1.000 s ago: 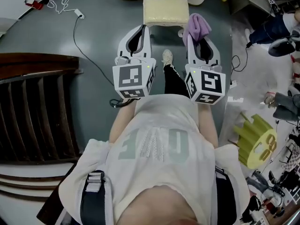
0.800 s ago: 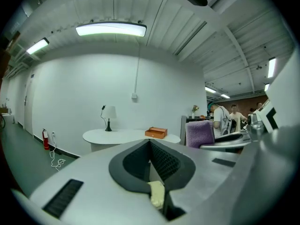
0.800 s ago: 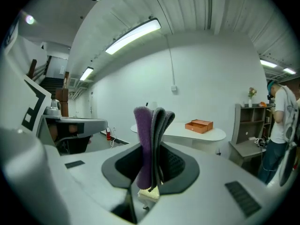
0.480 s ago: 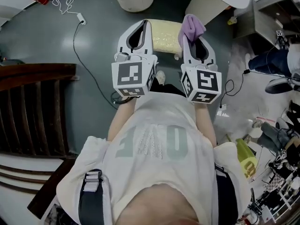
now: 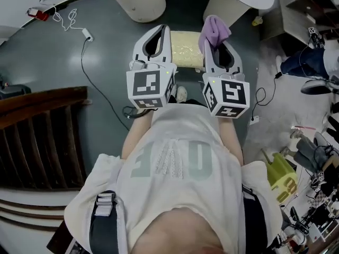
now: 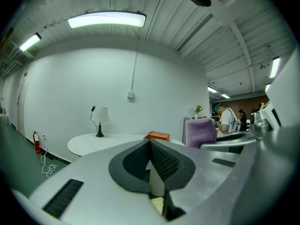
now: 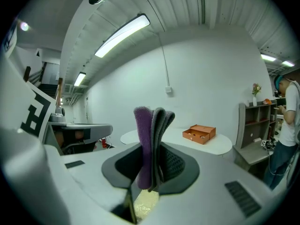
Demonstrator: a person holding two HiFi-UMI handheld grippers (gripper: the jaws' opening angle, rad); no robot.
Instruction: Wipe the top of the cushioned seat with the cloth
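The right gripper (image 5: 217,42) has its jaws clamped on the folded purple cloth (image 5: 214,29), which sticks out past the tips. The left gripper (image 6: 150,144) has its jaws closed together with nothing between them. In the head view both lie over the pale yellow cushioned seat (image 5: 185,49), the left gripper at its left edge and the cloth at its right edge. Beyond, an orange box (image 7: 199,133) stands open on a round white counter (image 7: 216,146). It may hold something small, too tiny to tell.
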